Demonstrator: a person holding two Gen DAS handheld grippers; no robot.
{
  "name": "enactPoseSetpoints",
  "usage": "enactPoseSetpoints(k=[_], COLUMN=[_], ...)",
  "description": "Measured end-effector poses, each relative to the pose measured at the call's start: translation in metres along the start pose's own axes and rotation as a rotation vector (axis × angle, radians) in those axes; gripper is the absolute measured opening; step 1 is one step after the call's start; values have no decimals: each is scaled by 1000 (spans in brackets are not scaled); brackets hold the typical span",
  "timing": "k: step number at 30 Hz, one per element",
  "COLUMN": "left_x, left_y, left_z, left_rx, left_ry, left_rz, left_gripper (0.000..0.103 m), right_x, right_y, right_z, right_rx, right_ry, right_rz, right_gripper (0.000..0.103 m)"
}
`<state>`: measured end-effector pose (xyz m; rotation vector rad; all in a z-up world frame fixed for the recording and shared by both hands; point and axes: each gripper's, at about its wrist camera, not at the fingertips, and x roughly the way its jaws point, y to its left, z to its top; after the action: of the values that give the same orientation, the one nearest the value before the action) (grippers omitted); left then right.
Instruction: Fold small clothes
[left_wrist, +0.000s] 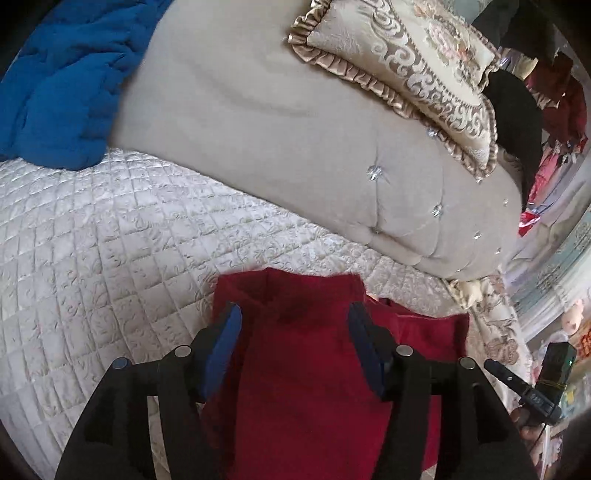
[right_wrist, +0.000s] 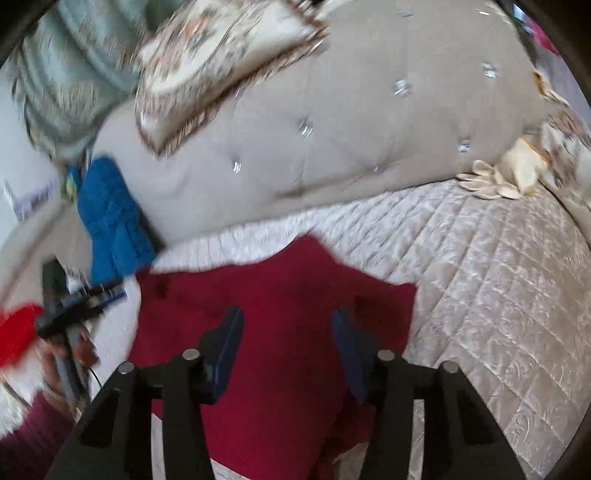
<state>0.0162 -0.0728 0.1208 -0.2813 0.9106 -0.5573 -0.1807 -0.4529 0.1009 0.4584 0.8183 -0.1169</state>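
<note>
bedroom, quilted bed (left_wrist: 92, 236), tufted headboard (left_wrist: 295, 155), pillow (left_wrist: 406, 66)

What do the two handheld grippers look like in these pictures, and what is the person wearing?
The left gripper and the right gripper look alike: black angular linkage arms with round silver pivot pins, ending in flat dark-blue pads. In the right wrist view the other gripper's black body trails a thin dark cable, beside a bright red sleeve. No markings are readable.
</note>
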Motion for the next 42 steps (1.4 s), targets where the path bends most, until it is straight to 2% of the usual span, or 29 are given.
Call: enactPoseSetpoints(k=[4,6,8,11,13,15,18,20,22,24,28,30,35,39,42], left_x=[29,52,69,89,96,96,84,69,55,39,14,8,6,15,20], left_y=[-8,-6,4,23,31,35,30,26,26,24,22,22,23,30,37], left_z=[-8,-12,-11,-7,-5,-5,-8,-11,-15,-22,-46,-58,-80,-88,-90], left_rx=[44,44,4,-79,-120,-142,-106,-80,-77,-65,-38,-28,-40,-83,-94], left_ry=[62,112,138,171,180,187,169,150,139,120,95,95,82,94,91], left_rz=[71,145,183,207,207,195,199,210,211,220,246,252,270,225,205], left_gripper=[38,38,38,38,43,43,43,43,43,43,43,43,43,43,43], right_x=[48,72,95,121,118,109,81,59,40,34,56,48,39,76,110], right_y=[11,7,-4,-18,-15,-10,-3,3,10,8,-3,9,67,122,162], right_z=[14,21,28,28,27,26,21,15,5,-7,-26,-18,7,15,18], right_rx=[-53,-57,-36,5,-20,-26,-16,-29,-55,-45,-63,-70,-115,-169,-245], right_ry=[47,67,96,139,123,119,92,65,53,65,204,180,85,128,145], right_rz=[-79,-159,-225,-237,-246,-243,-213,-181,-188,-206,-289,-315,-216,-69,-31], right_gripper=[46,46,46,45,46,46,47,51,52,52,53,53,57,57,56])
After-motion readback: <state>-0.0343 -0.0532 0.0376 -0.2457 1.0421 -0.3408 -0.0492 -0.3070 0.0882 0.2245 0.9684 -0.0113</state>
